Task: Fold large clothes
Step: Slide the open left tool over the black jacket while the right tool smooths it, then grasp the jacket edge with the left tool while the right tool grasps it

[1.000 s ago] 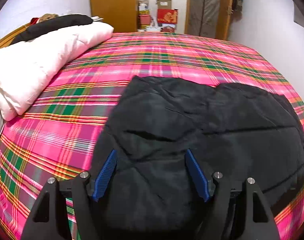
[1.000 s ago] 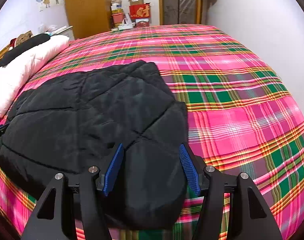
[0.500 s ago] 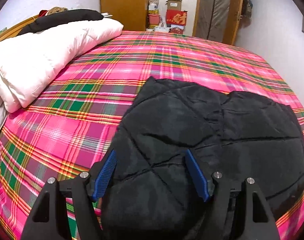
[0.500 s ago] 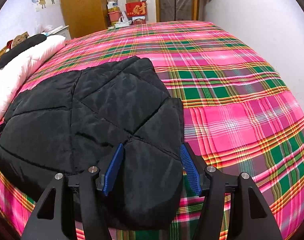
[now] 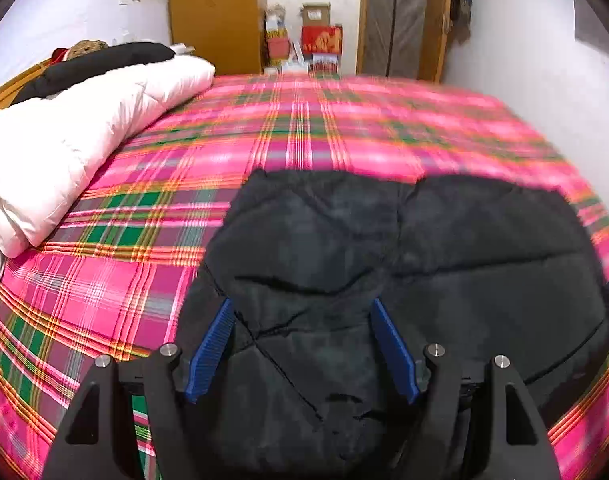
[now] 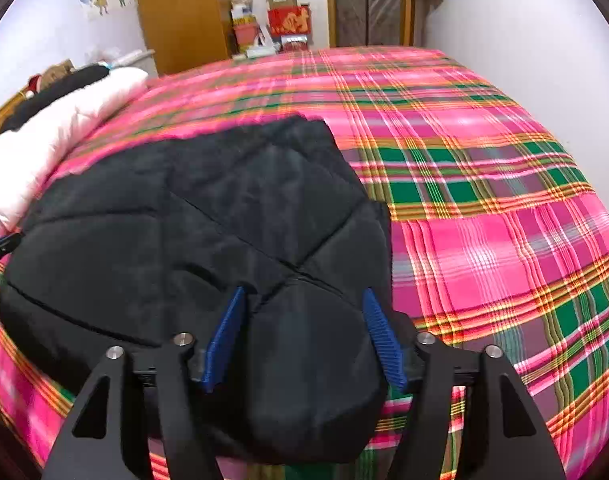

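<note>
Right now your left gripper (image 5: 302,346) tilts down over the near left part of the black quilted jacket (image 5: 404,280), its jaws spread wide. The blue ribbed pads (image 5: 208,354) stand apart with puffy fabric bulging up between them; they are not pinching it. Your right gripper (image 6: 304,338) tilts down the same way over the jacket's (image 6: 208,232) near right corner. Its jaws have just been opening, and the padded corner sits loose between its pads (image 6: 382,338), released rather than squeezed.

Both tools have black angular frames with small silver screw heads. The jacket is matte black, soft and thick, stitched into large diamond panels that puff between the seams. It lies folded into a broad rounded bundle on the bed (image 5: 104,292), near the edge closest to you, on a bedspread of bright pink plaid with green blocks and thin orange and white lines.

To the left, a white padded quilt (image 5: 76,152) is heaped along the bed's side with something dark on top of it. Beyond the bed stand a wooden wardrobe (image 5: 214,12) and stacked boxes (image 5: 320,40).

The far plaid is smeared by blur in both views. The jacket's nearest edge hides behind the gripper frames, and a sliver of your left gripper shows at the left margin of the right view.
</note>
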